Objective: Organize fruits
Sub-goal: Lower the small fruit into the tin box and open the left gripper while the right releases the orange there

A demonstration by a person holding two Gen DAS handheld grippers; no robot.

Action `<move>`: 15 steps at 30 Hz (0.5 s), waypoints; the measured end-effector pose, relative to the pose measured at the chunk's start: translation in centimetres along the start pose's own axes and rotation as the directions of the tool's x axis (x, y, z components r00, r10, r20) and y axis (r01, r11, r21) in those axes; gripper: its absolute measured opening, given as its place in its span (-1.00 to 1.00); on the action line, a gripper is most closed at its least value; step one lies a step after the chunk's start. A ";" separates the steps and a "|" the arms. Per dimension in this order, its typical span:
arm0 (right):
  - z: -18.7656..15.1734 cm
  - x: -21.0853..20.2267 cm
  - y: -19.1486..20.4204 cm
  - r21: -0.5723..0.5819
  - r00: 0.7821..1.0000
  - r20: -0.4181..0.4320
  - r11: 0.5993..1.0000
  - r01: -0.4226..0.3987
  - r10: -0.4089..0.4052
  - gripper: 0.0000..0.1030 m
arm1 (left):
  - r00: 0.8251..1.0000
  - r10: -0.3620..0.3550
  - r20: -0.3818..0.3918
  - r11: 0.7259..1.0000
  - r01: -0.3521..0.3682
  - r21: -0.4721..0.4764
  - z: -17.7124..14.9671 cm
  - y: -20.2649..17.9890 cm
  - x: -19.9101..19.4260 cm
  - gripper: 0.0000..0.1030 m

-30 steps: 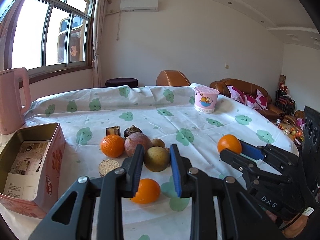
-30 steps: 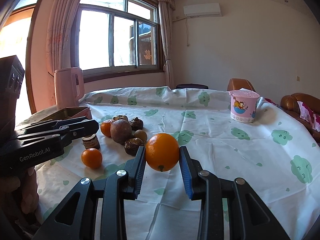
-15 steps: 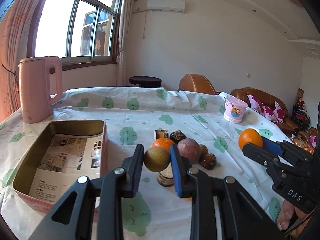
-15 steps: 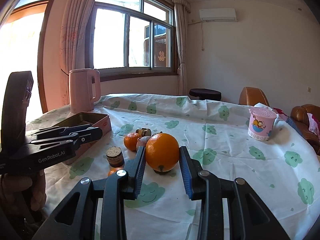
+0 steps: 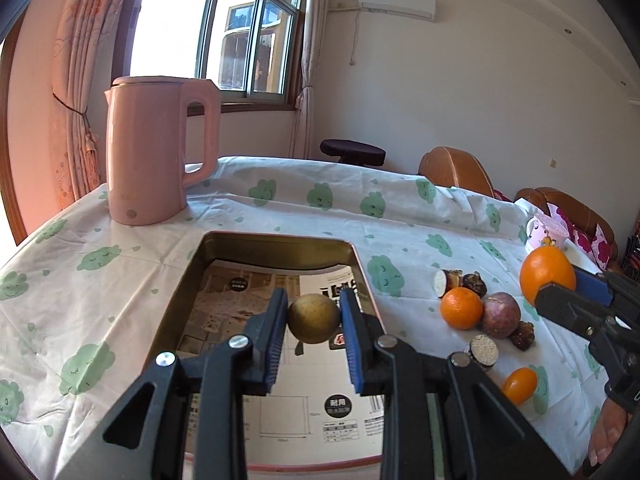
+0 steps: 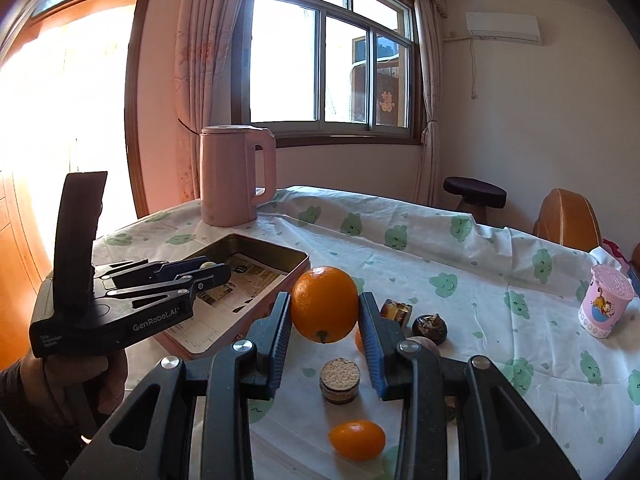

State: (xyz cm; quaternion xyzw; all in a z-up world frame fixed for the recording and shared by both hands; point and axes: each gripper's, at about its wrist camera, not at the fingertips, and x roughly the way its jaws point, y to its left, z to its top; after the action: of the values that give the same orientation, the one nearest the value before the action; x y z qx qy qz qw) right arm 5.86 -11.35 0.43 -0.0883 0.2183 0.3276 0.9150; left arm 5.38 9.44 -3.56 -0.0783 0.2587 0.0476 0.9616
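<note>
My left gripper (image 5: 314, 322) is shut on a round yellow-brown fruit (image 5: 314, 319) and holds it above the open tin box (image 5: 276, 240), lined with printed paper. My right gripper (image 6: 324, 312) is shut on a large orange (image 6: 324, 304), held above the table to the right of the box (image 6: 248, 242). On the cloth lie a small orange (image 5: 461, 307), a purple-red fruit (image 5: 501, 315), dark brown fruits (image 5: 475, 283), a cut piece (image 5: 446, 280), a small jar (image 5: 484, 352) and a kumquat (image 5: 519, 385).
A tall pink kettle (image 5: 156, 148) stands behind the box at the left. A pink cartoon cup (image 5: 546, 232) stands at the far right of the table. The table carries a white cloth with green prints (image 5: 320, 196). Chairs and a sofa stand beyond.
My left gripper has carried the yellow-brown fruit left, from beside the fruit pile to above the tin box. My right gripper with the orange has followed toward the box.
</note>
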 end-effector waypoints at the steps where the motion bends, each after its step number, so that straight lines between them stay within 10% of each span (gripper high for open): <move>1: 0.3 0.7 0.5 -0.011 1.000 -0.010 1.000 -0.011 0.011 -0.31 | 1.000 0.010 -0.007 1.000 -0.010 -0.005 0.1 0.5 0.2 -0.45; 15: 1.6 7.3 4.5 -0.044 0.991 -0.104 0.996 -0.084 0.079 -0.31 | 0.989 0.023 -0.146 0.997 -0.033 -0.067 0.4 4.6 4.0 -0.45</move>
State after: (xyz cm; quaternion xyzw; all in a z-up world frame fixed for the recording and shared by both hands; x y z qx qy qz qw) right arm 8.53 -3.29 -1.60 -0.1180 0.2603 0.3649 0.8861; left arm 8.44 14.23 -5.83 -0.1111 0.3272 0.0643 0.9362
